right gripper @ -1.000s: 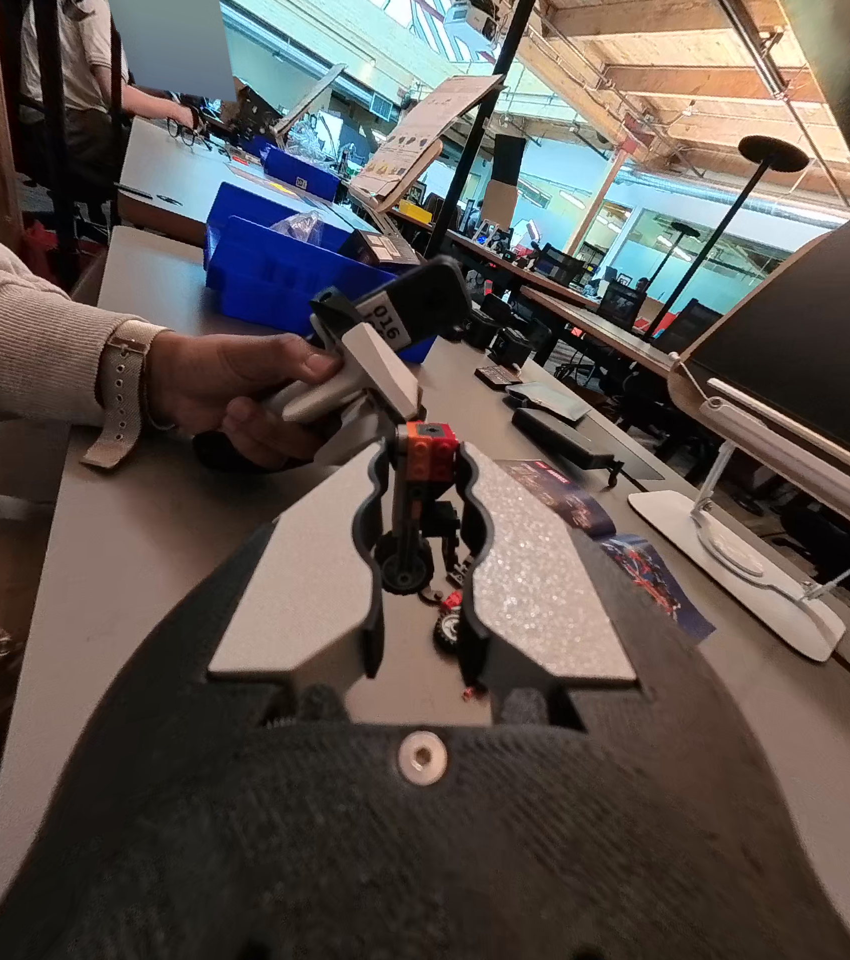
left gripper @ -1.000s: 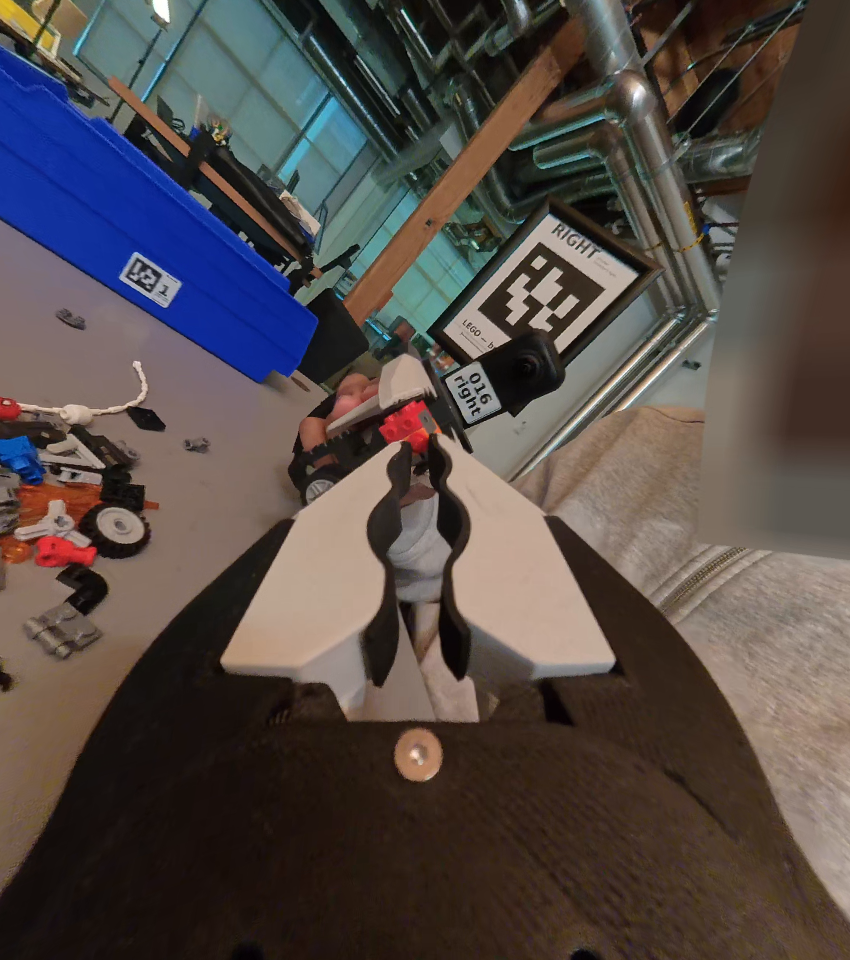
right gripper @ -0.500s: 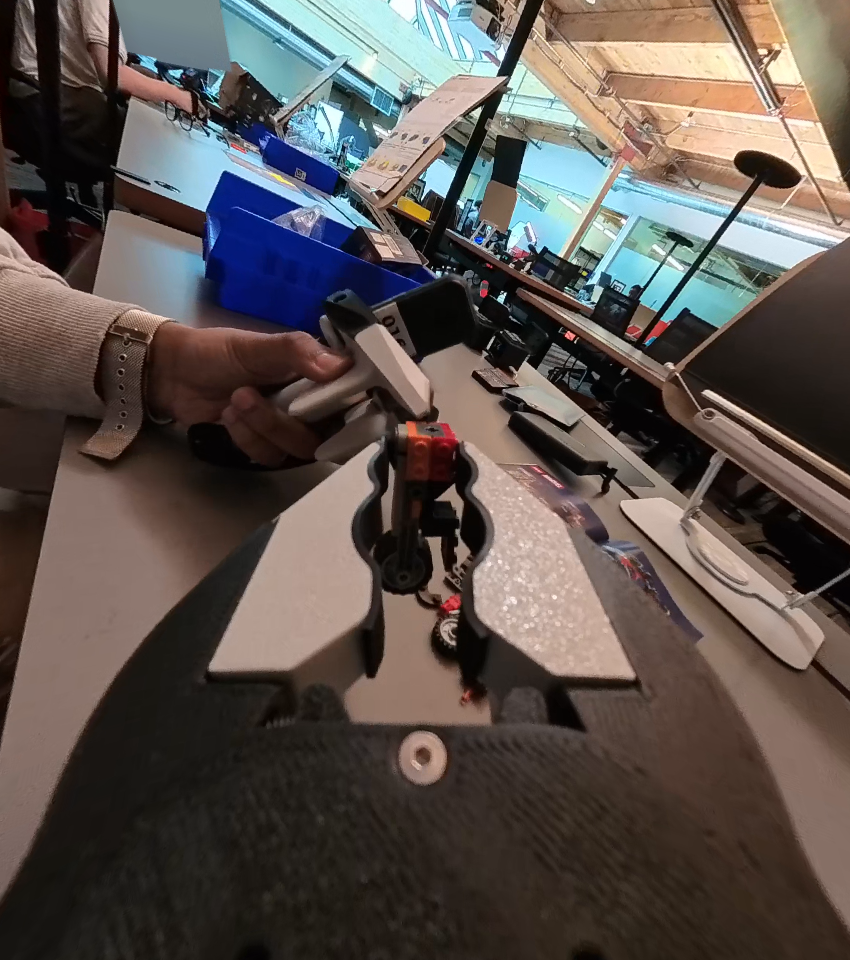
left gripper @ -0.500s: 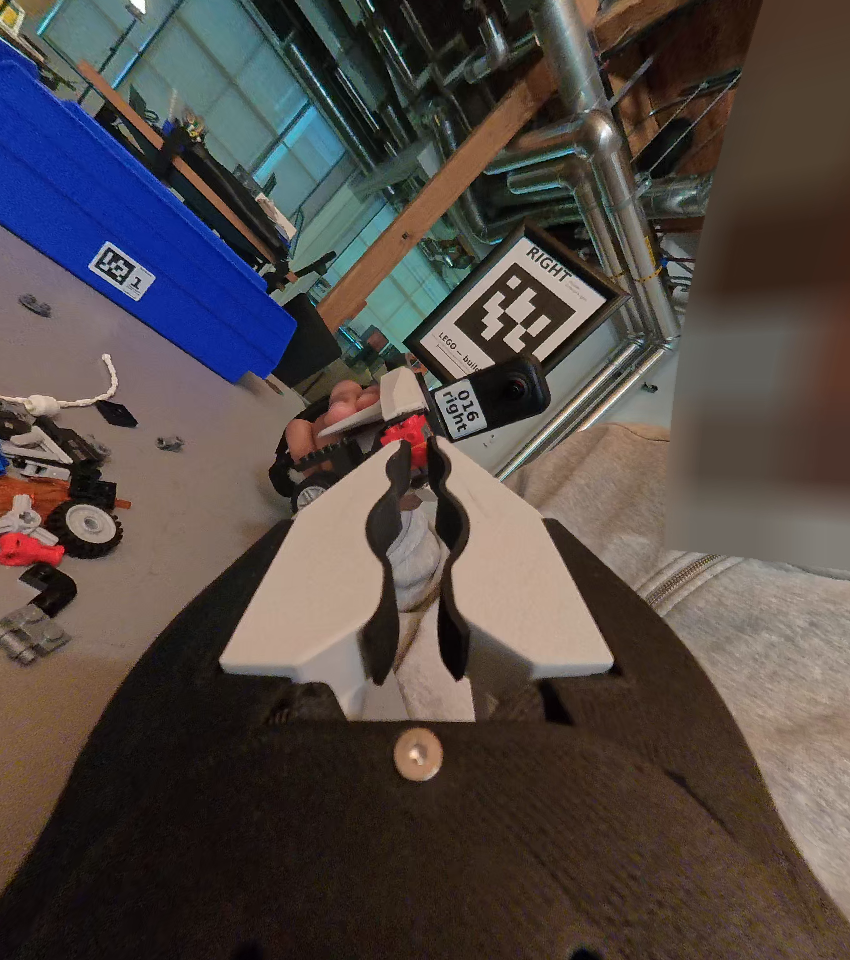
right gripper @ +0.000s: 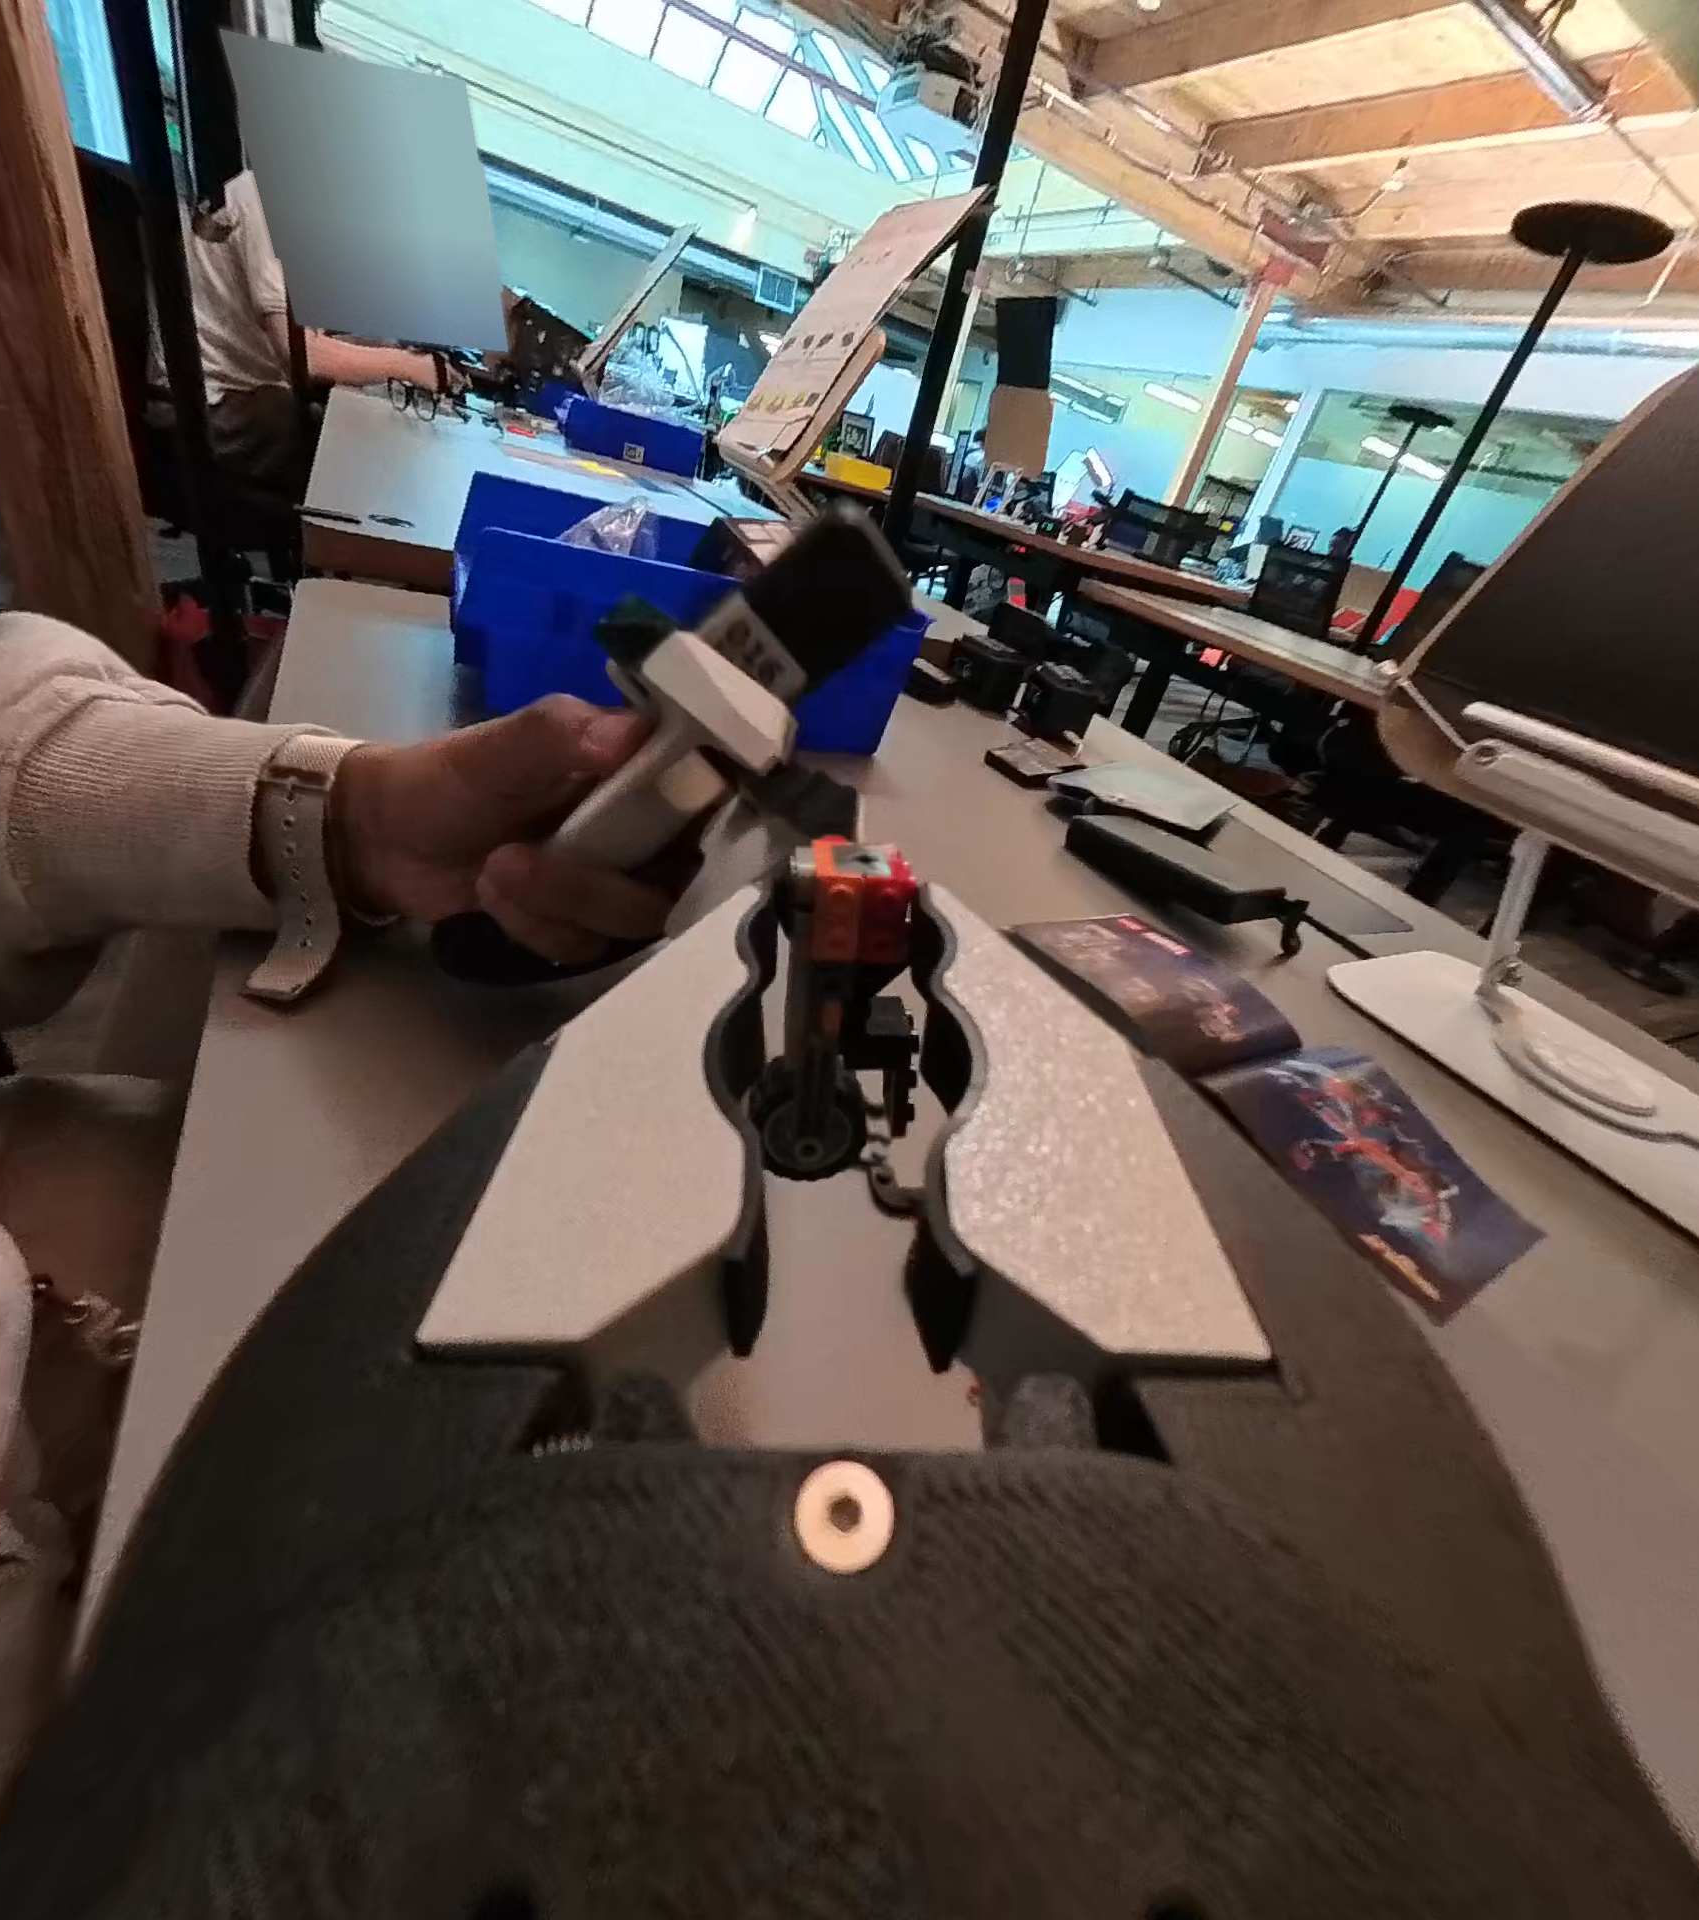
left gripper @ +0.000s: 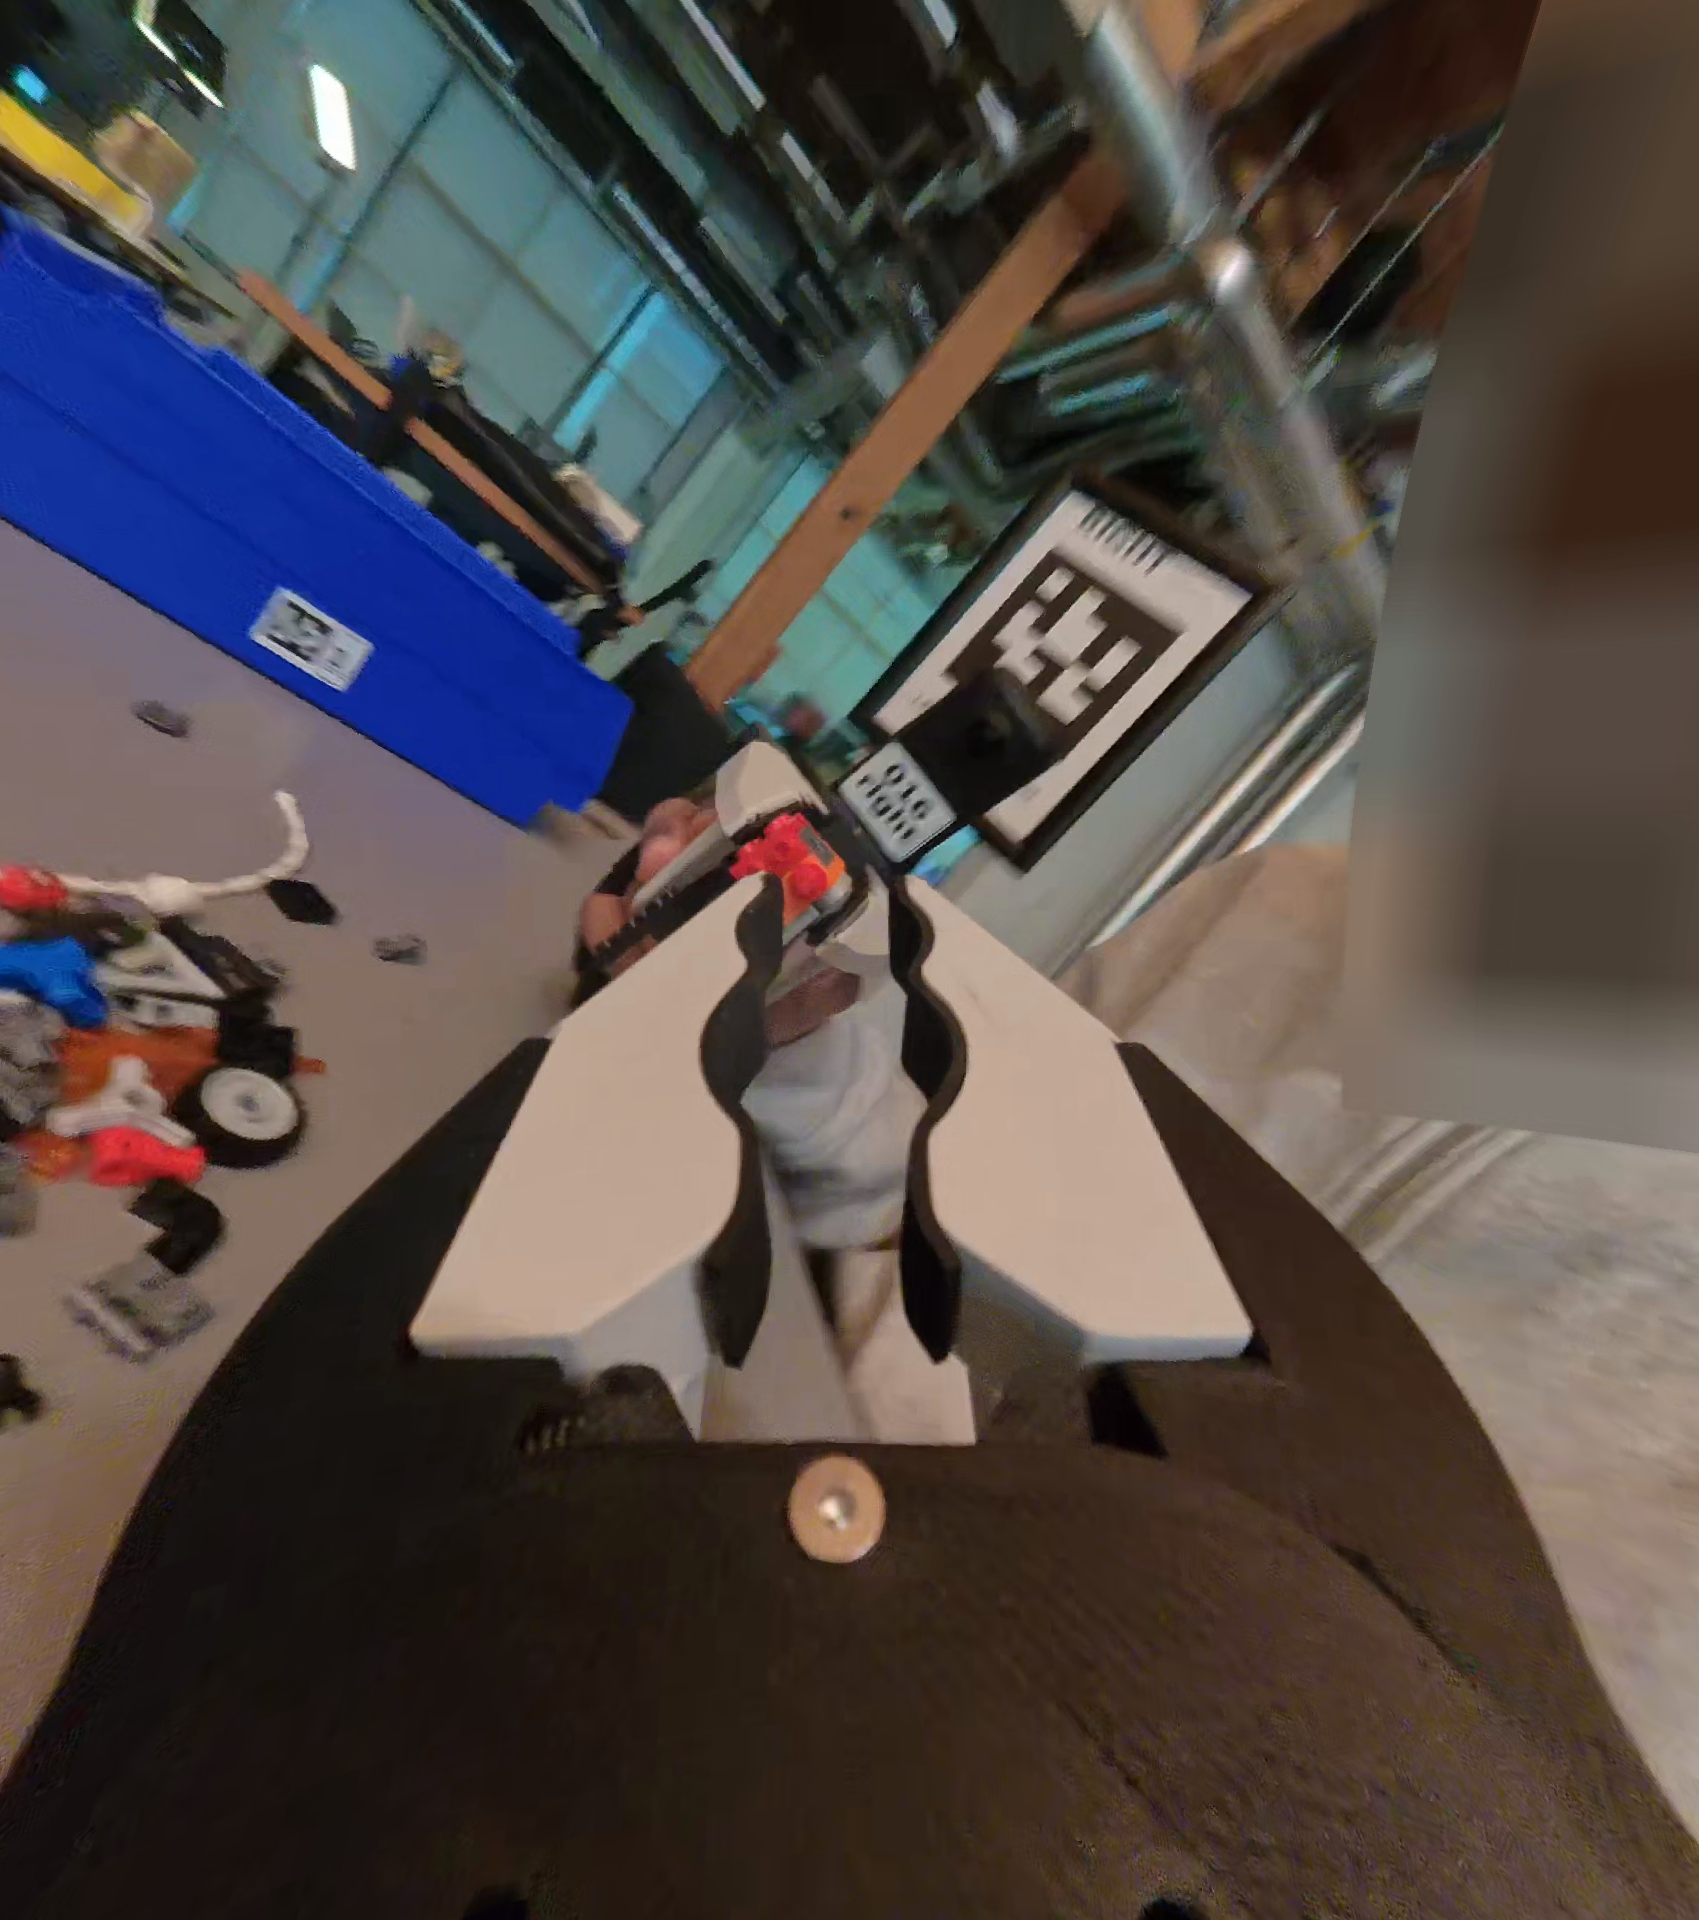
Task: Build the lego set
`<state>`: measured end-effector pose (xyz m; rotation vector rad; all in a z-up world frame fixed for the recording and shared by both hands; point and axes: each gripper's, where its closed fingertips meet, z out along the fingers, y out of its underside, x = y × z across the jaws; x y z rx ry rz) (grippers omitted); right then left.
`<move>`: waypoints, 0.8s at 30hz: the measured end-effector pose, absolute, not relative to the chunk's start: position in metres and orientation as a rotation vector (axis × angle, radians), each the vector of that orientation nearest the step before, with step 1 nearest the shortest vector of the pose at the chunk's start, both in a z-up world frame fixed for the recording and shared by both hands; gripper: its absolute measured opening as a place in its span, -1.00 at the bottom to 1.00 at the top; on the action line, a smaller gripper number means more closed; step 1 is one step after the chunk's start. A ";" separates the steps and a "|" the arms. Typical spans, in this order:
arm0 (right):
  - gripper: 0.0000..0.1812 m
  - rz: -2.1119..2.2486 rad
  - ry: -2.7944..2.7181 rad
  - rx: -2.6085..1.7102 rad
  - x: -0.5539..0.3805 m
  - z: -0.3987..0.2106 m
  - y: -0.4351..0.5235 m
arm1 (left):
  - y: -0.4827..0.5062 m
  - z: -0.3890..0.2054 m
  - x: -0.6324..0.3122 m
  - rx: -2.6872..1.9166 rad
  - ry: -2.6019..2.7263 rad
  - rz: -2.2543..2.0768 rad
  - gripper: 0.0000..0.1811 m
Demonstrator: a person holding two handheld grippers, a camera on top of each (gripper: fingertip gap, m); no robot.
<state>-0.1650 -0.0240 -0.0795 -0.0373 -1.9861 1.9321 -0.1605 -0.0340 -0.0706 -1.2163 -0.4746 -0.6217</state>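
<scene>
My right gripper (right gripper: 845, 914) is shut on a small brick assembly (right gripper: 850, 904). It has orange and red bricks on top, a black wheel and a short chain hanging between the fingers, and it is held above the grey table (right gripper: 357, 1039). My left gripper (left gripper: 829, 904) is open with a narrow gap and holds nothing. Its tips sit right at the assembly's red top (left gripper: 788, 868). In the right wrist view the left gripper (right gripper: 803, 805) comes in from the upper left, held by a hand (right gripper: 471, 821), just above and behind the assembly.
A pile of loose bricks (left gripper: 45, 1039) with a white-hubbed wheel (left gripper: 247, 1101) and a white string (left gripper: 201, 883) lies at left. Blue bins (left gripper: 232, 520) stand behind it. A booklet (right gripper: 1344, 1122), a white stand base (right gripper: 1551, 1070) and black devices (right gripper: 1188, 862) lie at right. The tips of both grippers are at nearly the same place.
My left gripper's fingers have parted a little wider. It has moved up beside the assembly's top. The right gripper still grips the assembly, tilted slightly differently.
</scene>
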 end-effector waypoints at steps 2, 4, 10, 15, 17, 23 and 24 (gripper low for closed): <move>-0.75 2.003 -2.046 -0.075 -0.163 -0.082 -0.026 | -0.030 -0.071 -0.158 -1.343 -0.405 -0.338 -0.78; -0.74 2.167 -2.114 -0.157 -0.161 -0.080 -0.026 | -0.033 -0.067 -0.159 -1.415 -0.327 0.001 -0.83; -0.74 2.602 -2.306 -0.479 -0.161 -0.077 -0.026 | -0.025 -0.073 -0.156 -1.526 -0.234 0.330 -0.85; -0.75 2.751 -2.435 -0.648 -0.160 -0.083 -0.027 | -0.023 -0.078 -0.158 -1.566 -0.224 0.403 -0.84; -0.75 2.781 -2.458 -0.665 -0.159 -0.084 -0.027 | -0.024 -0.077 -0.159 -1.564 -0.228 0.411 -0.87; -0.74 2.798 -2.530 -0.739 -0.159 -0.090 -0.028 | -0.026 -0.078 -0.158 -1.565 -0.225 0.367 -0.88; -0.74 2.794 -2.536 -0.740 -0.159 -0.091 -0.029 | -0.024 -0.079 -0.157 -1.571 -0.219 0.352 -0.88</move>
